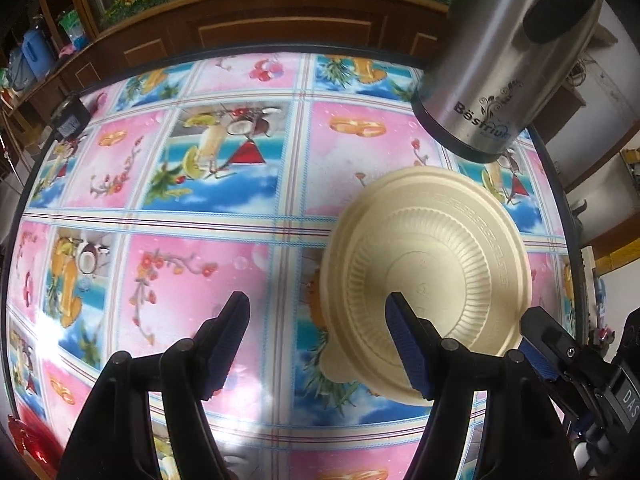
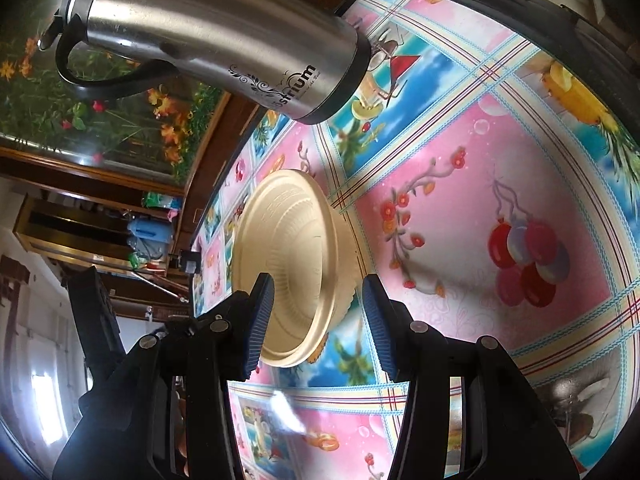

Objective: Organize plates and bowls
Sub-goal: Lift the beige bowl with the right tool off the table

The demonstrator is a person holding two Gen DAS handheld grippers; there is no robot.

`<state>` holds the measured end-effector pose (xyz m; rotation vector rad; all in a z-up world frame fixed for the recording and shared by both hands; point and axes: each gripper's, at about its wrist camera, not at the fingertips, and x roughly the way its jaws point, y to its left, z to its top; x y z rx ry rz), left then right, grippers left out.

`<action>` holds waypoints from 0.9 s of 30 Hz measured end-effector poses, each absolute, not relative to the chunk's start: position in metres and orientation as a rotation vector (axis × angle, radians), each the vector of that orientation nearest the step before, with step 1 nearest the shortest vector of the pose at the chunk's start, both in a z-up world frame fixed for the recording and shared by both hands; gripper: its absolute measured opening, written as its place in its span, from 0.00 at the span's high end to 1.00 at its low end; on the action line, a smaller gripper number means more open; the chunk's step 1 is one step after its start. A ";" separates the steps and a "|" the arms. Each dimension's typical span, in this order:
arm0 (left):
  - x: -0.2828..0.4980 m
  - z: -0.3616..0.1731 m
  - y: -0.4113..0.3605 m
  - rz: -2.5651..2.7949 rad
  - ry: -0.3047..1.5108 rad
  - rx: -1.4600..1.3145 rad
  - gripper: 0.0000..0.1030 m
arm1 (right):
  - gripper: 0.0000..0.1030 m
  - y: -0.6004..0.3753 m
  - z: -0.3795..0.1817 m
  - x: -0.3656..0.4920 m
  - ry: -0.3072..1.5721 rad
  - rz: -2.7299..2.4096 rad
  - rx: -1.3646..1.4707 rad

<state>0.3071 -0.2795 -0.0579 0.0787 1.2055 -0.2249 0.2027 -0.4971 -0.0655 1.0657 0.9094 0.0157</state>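
A cream plastic bowl (image 1: 432, 264) lies upside down on the patterned tablecloth (image 1: 200, 208), to the right of centre. My left gripper (image 1: 318, 312) is open above the cloth, its right finger over the bowl's near rim. In the right wrist view the same bowl (image 2: 292, 256) sits between the fingers of my right gripper (image 2: 318, 312), which is open around the bowl's near rim; I cannot tell if the pads touch it. The right gripper's body also shows at the left wrist view's lower right (image 1: 560, 352).
A steel thermos jug (image 1: 492, 64) stands just behind the bowl, also seen in the right wrist view (image 2: 224, 44). A small dark object (image 1: 70, 118) sits at the table's far left edge. A red item (image 1: 24, 440) lies at the near left. A wooden cabinet stands behind.
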 end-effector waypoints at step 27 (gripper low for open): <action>0.301 -0.066 -0.286 -0.286 1.196 0.081 0.84 | 0.88 -0.486 -0.070 0.208 0.879 -0.070 0.968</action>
